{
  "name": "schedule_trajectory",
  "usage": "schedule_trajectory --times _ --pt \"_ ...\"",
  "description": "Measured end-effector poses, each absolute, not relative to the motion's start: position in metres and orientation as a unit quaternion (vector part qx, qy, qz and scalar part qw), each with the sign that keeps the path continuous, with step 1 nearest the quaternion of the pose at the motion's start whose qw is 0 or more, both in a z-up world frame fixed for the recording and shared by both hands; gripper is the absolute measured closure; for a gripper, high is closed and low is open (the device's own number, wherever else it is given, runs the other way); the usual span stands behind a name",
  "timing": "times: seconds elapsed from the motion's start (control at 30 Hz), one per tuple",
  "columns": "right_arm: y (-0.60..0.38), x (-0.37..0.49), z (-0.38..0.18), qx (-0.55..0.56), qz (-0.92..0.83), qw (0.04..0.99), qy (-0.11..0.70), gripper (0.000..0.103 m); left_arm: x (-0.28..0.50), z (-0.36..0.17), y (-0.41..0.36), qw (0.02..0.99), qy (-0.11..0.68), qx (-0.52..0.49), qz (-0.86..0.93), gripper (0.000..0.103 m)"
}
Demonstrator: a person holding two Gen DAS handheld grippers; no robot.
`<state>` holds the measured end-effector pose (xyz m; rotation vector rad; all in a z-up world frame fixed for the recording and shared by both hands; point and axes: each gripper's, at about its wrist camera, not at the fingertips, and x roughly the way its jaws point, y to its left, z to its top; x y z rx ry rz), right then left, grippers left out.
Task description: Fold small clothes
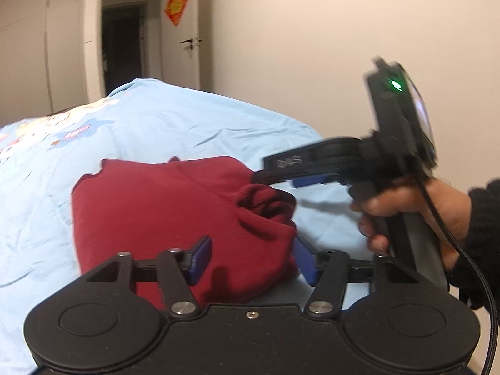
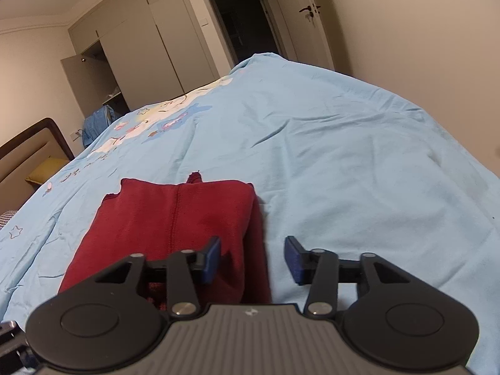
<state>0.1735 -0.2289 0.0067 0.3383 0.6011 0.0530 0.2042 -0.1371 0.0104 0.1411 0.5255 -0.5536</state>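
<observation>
A dark red garment (image 1: 162,209) lies folded on the light blue bed cover (image 1: 187,125); its right part is bunched up. My left gripper (image 1: 251,261) is open, with the garment's near right edge between its blue pads. My right gripper (image 1: 259,178) shows from the side in the left wrist view, its tip at the bunched cloth. In the right wrist view the garment (image 2: 175,218) is a neat rectangle, and my right gripper (image 2: 253,259) is open over its near right edge. Whether the pads touch the cloth I cannot tell.
The bed cover (image 2: 343,156) stretches far right and ahead, with a cartoon print (image 2: 150,125) at the left. A headboard (image 2: 31,147) and wardrobe (image 2: 140,47) stand at the left; an open door (image 2: 247,22) is behind the bed.
</observation>
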Motion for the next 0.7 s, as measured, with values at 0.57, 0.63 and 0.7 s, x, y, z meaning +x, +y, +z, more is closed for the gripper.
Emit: schedule_trajectory --times 0.57,0.63,0.7 --pt "-0.208 0.126 0.022 0.116 0.027 0.961 0.248 0.000 0.228 0.011 -0.064 0.954 0.281 -0.040 -0.096 0.001" --pt "-0.200 0.119 0.021 0.111 0.039 0.963 0.242 0.000 0.230 0.006 -0.056 0.951 0.294 -0.052 -0.079 0.001" --pt "-0.190 0.114 0.020 0.099 0.052 0.964 0.242 0.000 0.233 0.001 -0.049 0.947 0.307 -0.065 -0.072 0.001"
